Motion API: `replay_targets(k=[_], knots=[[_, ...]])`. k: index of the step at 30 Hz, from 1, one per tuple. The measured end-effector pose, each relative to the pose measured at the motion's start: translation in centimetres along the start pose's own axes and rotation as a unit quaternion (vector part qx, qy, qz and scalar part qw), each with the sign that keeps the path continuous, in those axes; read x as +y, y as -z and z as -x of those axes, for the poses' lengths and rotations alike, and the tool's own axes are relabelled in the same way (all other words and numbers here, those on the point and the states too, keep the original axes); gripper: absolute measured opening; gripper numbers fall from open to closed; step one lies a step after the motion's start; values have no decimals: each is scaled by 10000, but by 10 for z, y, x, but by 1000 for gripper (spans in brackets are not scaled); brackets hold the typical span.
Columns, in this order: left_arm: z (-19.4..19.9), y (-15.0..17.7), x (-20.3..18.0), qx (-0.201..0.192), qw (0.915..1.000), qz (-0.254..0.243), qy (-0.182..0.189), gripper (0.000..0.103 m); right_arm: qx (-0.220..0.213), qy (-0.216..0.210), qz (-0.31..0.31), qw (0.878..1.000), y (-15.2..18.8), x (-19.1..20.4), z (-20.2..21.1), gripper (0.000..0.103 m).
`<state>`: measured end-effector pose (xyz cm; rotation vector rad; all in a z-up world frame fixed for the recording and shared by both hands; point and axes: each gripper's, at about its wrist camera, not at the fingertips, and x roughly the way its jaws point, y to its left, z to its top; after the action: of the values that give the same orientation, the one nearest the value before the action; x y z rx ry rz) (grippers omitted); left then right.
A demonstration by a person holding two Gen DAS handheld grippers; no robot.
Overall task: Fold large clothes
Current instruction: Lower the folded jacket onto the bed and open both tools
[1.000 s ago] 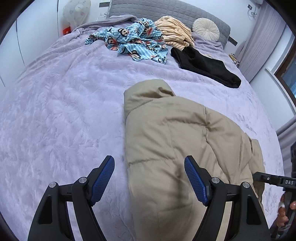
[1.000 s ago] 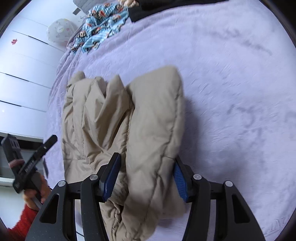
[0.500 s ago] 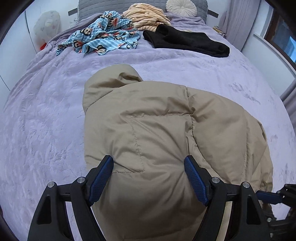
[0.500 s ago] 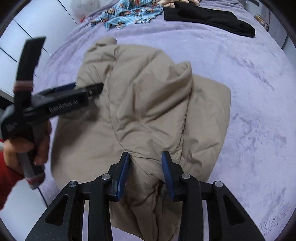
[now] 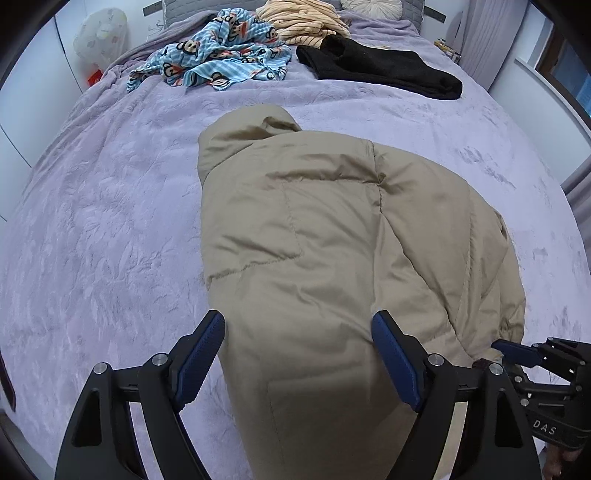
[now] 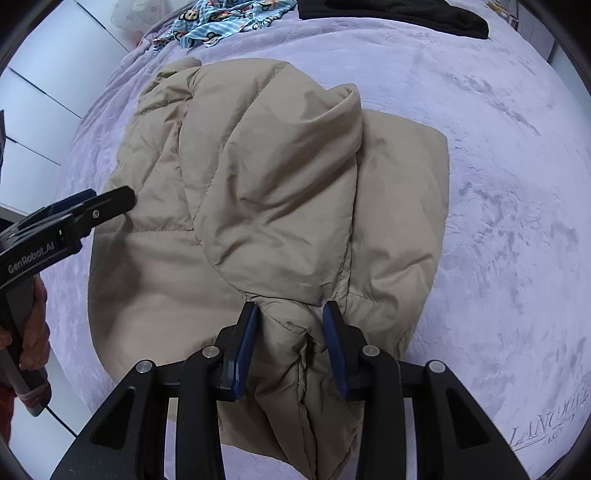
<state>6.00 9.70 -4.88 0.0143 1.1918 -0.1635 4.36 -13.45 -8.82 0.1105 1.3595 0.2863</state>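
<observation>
A large tan puffer jacket (image 5: 332, 236) lies partly folded on the purple bed (image 5: 110, 221). It also shows in the right wrist view (image 6: 266, 192). My left gripper (image 5: 299, 354) is open, its jaws wide apart over the jacket's near edge, holding nothing. My right gripper (image 6: 290, 332) is shut on a bunched fold of the jacket at its near right edge. The right gripper shows at the lower right of the left wrist view (image 5: 517, 354). The left gripper shows at the left of the right wrist view (image 6: 88, 206).
At the head of the bed lie a blue cartoon-print garment (image 5: 214, 62), a yellow striped garment (image 5: 303, 22), a black garment (image 5: 376, 66) and a round cushion (image 5: 369, 5). White wardrobe doors (image 6: 33, 110) stand to the left.
My right gripper has closed from wide open onto a fold of the jacket. My left gripper has moved over the jacket's near edge, still open.
</observation>
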Motion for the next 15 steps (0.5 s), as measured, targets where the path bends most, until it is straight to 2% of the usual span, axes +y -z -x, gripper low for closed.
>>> replay_targets(k=[3,6,8,12,15], knots=[[5,8,1,170,9998,68,14,83,22,18,-96,9999,5,-1,5,40],[12,15,-1,140,9998,69,-77,83,43,21,-188,9998,10,-7,12,40],[16,19,-2,134,9998,73,-109,103,54,28,-226,9997,14,-10,16,40],[25,25,-3,119,9998,126,-125,103,83,41,-293,9995,22,-13,21,40],[30,27,-4,135,9994,142,-275,103,107,50,-349,9993,25,-14,23,40]])
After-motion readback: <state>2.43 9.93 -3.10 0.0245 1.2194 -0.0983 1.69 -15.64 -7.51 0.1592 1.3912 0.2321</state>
